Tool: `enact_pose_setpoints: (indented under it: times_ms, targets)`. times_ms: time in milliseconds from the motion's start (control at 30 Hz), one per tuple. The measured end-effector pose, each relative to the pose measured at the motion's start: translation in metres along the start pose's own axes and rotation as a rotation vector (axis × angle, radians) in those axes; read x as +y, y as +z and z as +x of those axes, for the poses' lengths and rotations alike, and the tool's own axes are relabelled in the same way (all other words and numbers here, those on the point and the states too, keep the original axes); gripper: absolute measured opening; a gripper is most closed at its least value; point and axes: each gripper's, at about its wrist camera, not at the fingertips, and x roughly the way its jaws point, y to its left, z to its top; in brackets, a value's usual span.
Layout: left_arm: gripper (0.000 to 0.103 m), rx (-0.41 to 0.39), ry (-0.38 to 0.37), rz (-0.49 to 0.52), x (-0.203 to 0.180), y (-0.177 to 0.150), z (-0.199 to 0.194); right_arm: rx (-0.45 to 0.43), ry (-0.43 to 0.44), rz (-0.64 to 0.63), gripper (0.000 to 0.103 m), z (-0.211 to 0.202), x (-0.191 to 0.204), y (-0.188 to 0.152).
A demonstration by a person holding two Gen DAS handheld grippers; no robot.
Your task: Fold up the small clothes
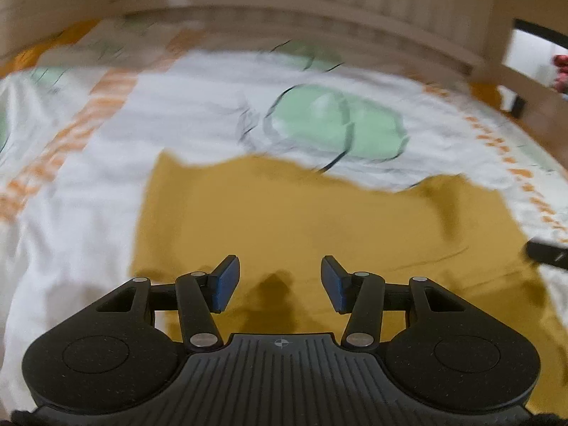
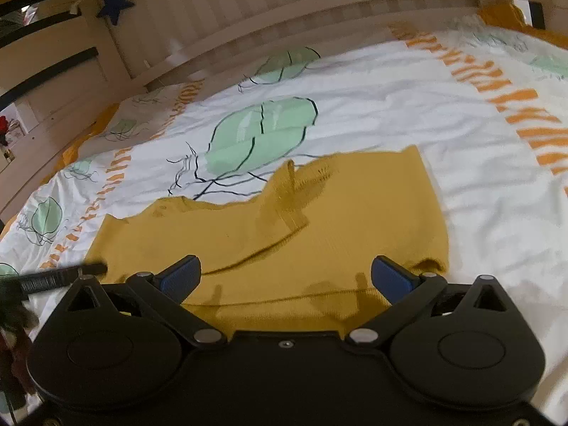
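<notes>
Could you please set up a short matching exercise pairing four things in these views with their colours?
Things:
1. garment
2. star ornament
3. pads of the right gripper
4. leaf print on the bedsheet

Colours:
a. pale green
b. mustard yellow
c. bright blue
d. dark navy

Pairs: 1-b, 2-d, 3-c, 4-a.

The garment lies spread on the white bedsheet; the left gripper hovers open above it too.

Bed [image 2: 408,81], white leaf-print duvet [image 2: 372,113]; mustard garment [image 2: 337,220] flat on duvet
</notes>
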Motion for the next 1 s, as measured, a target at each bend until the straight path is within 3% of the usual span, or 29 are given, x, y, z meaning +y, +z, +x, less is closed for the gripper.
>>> enact_pose_setpoints:
  times_ms: [467,767,867,967,1000]
  targets:
    - [0.049,0.042,0.047,-0.119,0.034,-0.021,0.017,-0.043,-0.027,-0.169,0.102,0.029,0.016,0.033]
    - [0.051,-0.009,0.037,-0.143,0.037,-0.036,0.018,0.005,0.019,-0.266,0.090,0.075,0.020,0.048]
    - [0.051,-0.011,0.035,-0.153,0.037,-0.036,0.018,0.052,0.044,-0.260,0.076,0.089,0.017,0.046]
    - [0.051,-0.013,0.039,-0.150,0.037,-0.036,0.019,0.105,0.081,-0.224,0.052,0.097,0.016,0.043]
    - [0.051,-0.013,0.040,-0.149,0.036,-0.036,0.019,0.126,0.090,-0.216,0.038,0.099,0.017,0.042]
